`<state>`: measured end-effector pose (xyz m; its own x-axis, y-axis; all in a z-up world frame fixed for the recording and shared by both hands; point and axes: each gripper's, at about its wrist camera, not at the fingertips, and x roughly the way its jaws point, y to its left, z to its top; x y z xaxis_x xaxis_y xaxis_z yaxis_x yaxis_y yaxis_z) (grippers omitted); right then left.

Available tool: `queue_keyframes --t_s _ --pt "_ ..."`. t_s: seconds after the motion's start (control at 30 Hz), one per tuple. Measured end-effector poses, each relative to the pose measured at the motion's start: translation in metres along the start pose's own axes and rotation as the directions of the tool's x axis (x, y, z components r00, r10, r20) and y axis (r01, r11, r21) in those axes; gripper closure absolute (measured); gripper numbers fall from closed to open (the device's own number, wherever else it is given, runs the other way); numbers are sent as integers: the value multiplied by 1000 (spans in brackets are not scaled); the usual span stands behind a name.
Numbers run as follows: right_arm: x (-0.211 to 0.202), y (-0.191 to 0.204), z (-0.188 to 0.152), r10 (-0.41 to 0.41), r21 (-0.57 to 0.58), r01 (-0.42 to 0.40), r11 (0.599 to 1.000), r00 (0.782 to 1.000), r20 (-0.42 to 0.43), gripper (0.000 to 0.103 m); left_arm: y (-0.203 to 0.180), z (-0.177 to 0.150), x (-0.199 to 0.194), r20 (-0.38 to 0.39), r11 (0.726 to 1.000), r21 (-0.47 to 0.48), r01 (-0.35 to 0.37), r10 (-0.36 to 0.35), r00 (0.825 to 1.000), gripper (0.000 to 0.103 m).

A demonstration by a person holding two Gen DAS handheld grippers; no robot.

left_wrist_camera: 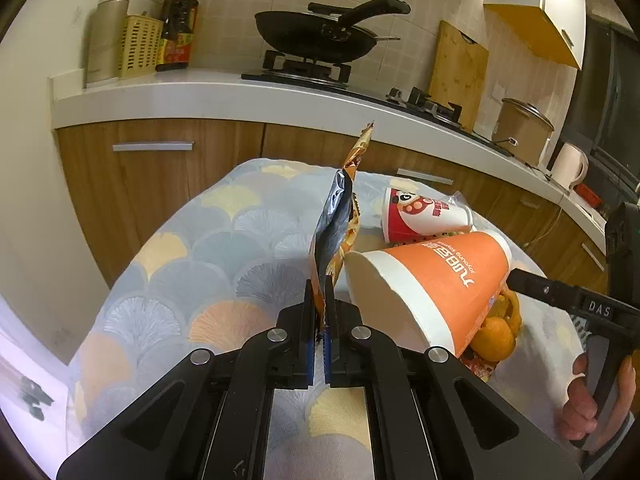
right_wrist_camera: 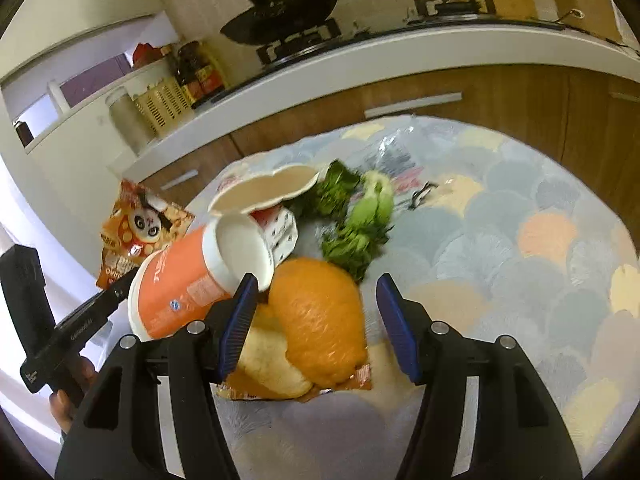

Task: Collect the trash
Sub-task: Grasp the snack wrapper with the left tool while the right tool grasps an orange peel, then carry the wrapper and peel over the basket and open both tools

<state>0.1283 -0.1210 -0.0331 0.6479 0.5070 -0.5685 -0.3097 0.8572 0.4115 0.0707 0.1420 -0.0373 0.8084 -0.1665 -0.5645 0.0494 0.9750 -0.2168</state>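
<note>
Your left gripper (left_wrist_camera: 322,300) stands clamped on the bottom edge of a snack bag (left_wrist_camera: 335,216), which rises upright between the pads, silver lining showing, lifted clear of the patterned tablecloth (left_wrist_camera: 192,264). Pinching the thin edge looks like the surest way to carry so limp a thing.

Your right gripper (right_wrist_camera: 314,320) hangs with its jaws apart above an orange peel (right_wrist_camera: 320,316), nothing pressed between the blue pads (right_wrist_camera: 240,320); the left pad sits just beside the rim of a toppled orange paper cup (right_wrist_camera: 184,284).

The rest of the trash lies heaped on the cloth: a red-and-white cup (left_wrist_camera: 424,214) on its side, green vegetable scraps (right_wrist_camera: 352,216) and a clear wrapper (right_wrist_camera: 396,148) beyond.

Both tools tilt downward toward the table. Your right hand (left_wrist_camera: 596,400) wraps its handle at the frame's edge, with the peel seemingly next to be picked.
</note>
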Motion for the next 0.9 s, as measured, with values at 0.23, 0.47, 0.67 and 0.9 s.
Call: queue_keyframes --t_s 0.23,0.47,0.67,0.9 --pt "27 2 -3 28 -4 -28 1000 994 -107 46 5 1 -1 7 1000 -19 -5 5 1000 102" --pt "5 9 -10 48 -43 -51 998 996 -70 75 19 2 -8 12 996 -88 26 -25 1000 102" --pt "-39 3 -9 20 -50 -18 999 999 38 80 21 3 -36 47 994 -104 20 -15 999 102" --pt "-91 -9 -11 2 -35 3 999 990 140 80 -25 7 -66 75 994 -39 104 -100 992 102"
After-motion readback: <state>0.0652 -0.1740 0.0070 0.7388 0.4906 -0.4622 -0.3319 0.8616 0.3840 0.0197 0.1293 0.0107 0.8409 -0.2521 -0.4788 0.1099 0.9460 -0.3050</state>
